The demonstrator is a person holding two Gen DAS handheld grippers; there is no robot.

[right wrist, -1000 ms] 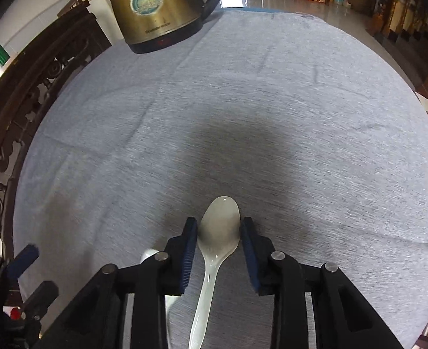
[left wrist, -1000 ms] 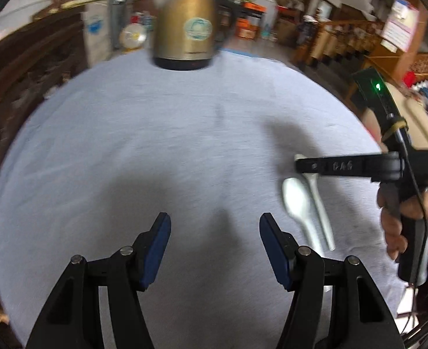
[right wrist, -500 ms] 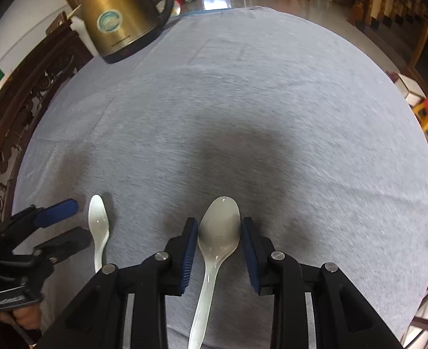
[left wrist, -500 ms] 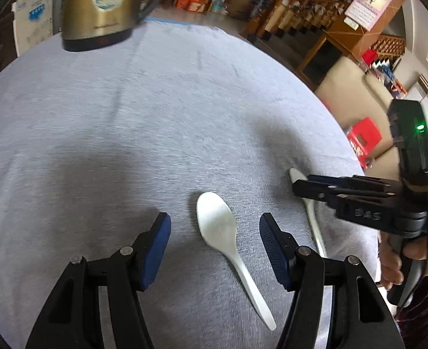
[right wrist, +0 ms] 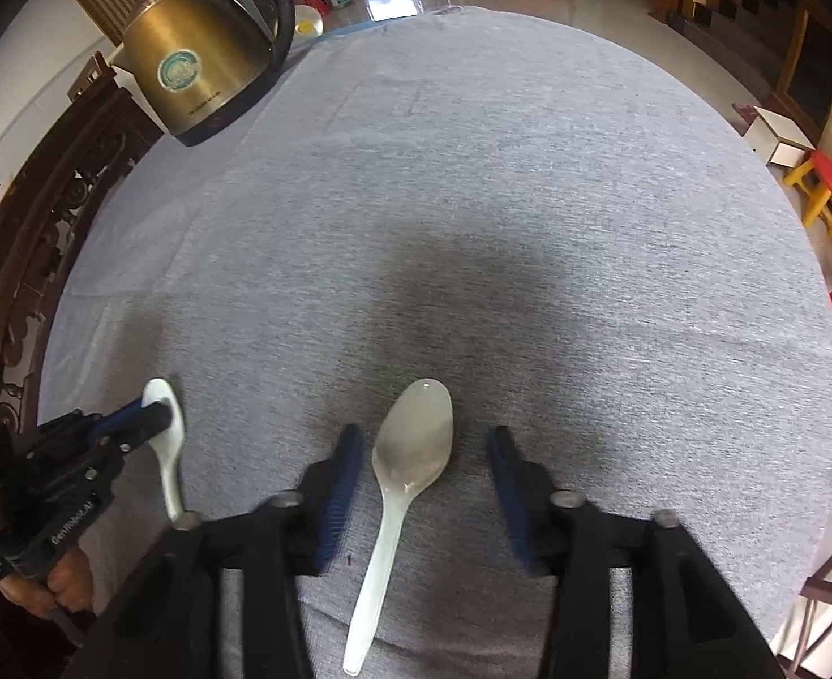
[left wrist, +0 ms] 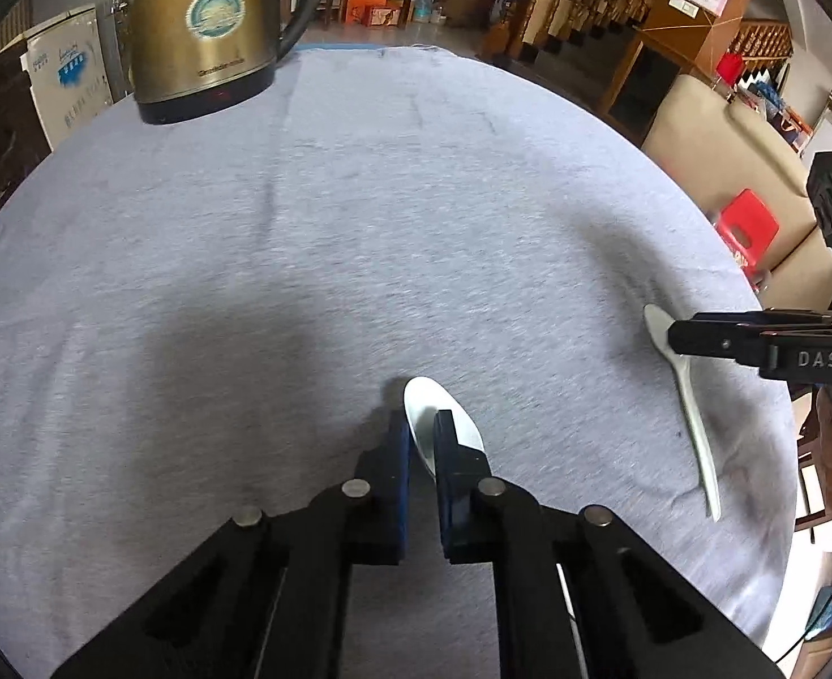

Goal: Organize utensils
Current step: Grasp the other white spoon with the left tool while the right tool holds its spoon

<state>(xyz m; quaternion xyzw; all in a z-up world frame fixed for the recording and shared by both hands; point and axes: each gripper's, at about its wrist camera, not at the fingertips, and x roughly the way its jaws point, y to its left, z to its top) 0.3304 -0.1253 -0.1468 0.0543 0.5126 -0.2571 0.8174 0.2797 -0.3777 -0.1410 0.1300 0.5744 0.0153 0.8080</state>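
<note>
Two white plastic spoons are on the grey tablecloth. My left gripper (left wrist: pixel 421 441) is shut on the bowl of one white spoon (left wrist: pixel 444 424); the same spoon (right wrist: pixel 170 441) and the left gripper (right wrist: pixel 155 413) show at the left of the right wrist view. My right gripper (right wrist: pixel 421 452) is open, its jaws on either side of the second spoon (right wrist: pixel 410 452), which lies flat on the cloth. That spoon also shows in the left wrist view (left wrist: pixel 687 390), under the right gripper (left wrist: pixel 676 336).
A brass electric kettle (left wrist: pixel 206 28) stands at the far left of the round table (left wrist: pixel 359 198); it shows in the right wrist view too (right wrist: pixel 201 62). A carved wooden chair (right wrist: pixel 42 215) stands at the left edge. A sofa (left wrist: pixel 727 158) and a red stool (right wrist: pixel 823 187) are beyond the right edge.
My left gripper has closed on the first spoon's bowl. My right gripper has opened and let go of the second spoon, which now lies on the cloth between its jaws.
</note>
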